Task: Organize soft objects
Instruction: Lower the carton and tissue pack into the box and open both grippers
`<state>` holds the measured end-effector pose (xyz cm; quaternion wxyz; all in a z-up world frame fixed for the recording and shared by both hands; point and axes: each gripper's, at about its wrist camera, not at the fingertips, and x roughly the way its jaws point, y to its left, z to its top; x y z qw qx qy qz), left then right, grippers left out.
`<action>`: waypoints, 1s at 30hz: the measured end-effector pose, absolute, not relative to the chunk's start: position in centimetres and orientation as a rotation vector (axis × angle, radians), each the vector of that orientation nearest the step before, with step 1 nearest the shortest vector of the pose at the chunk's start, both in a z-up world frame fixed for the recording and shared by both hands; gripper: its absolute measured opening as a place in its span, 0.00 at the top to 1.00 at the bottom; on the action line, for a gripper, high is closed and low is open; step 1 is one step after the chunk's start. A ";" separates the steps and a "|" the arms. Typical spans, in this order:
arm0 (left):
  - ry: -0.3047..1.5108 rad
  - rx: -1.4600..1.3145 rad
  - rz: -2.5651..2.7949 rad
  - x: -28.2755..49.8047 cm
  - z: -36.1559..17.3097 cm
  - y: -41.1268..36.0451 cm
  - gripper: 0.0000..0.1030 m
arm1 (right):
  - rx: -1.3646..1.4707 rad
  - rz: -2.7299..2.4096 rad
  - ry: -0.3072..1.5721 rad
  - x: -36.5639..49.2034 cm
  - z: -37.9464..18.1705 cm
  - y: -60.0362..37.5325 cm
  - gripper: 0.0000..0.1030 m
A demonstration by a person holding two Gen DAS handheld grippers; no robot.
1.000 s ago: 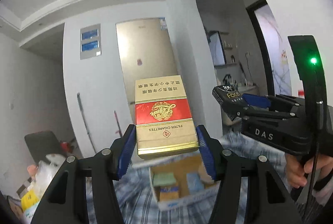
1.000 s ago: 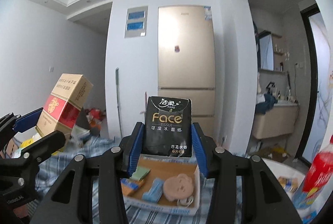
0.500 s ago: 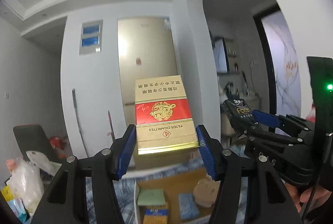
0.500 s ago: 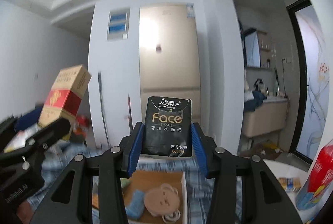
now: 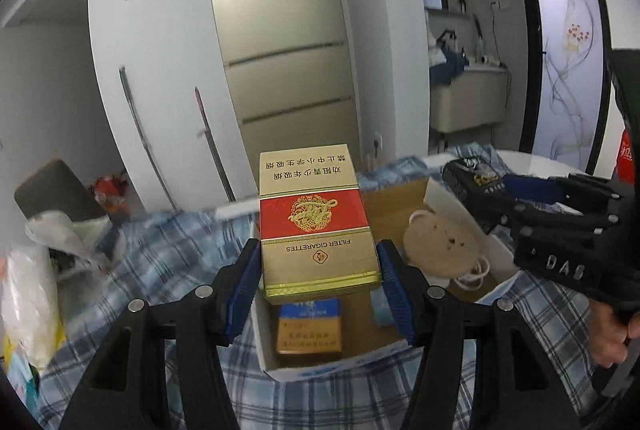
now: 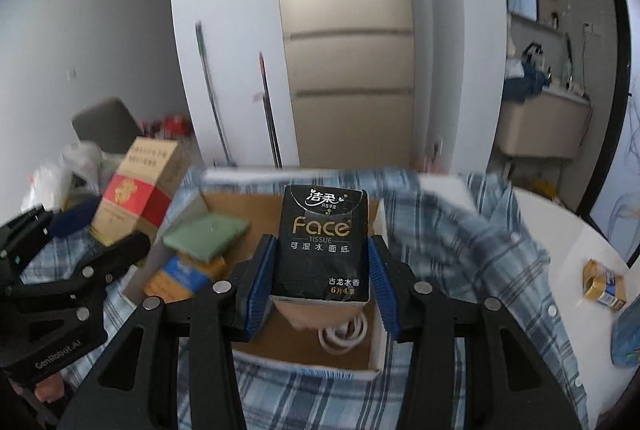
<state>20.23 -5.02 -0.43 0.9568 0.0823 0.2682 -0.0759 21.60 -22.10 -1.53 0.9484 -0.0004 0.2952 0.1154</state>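
Left hand-held gripper [image 5: 318, 270] grips a cigarette pack [image 5: 314, 218]; right hand-held gripper [image 6: 322, 284] grips a Face tissue pack [image 6: 322, 242], both above the cardboard box [image 6: 308, 364].

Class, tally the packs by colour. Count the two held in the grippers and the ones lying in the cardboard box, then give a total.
gold-and-red pack: 1
black pack: 1
green pack: 1
blue-and-orange pack: 1
light blue pack, partly hidden: 1
Total: 5
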 end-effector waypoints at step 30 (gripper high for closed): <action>0.665 0.133 -0.126 21.4 -2.9 -4.0 0.17 | 0.027 0.278 0.709 22.7 -3.8 -21.5 0.39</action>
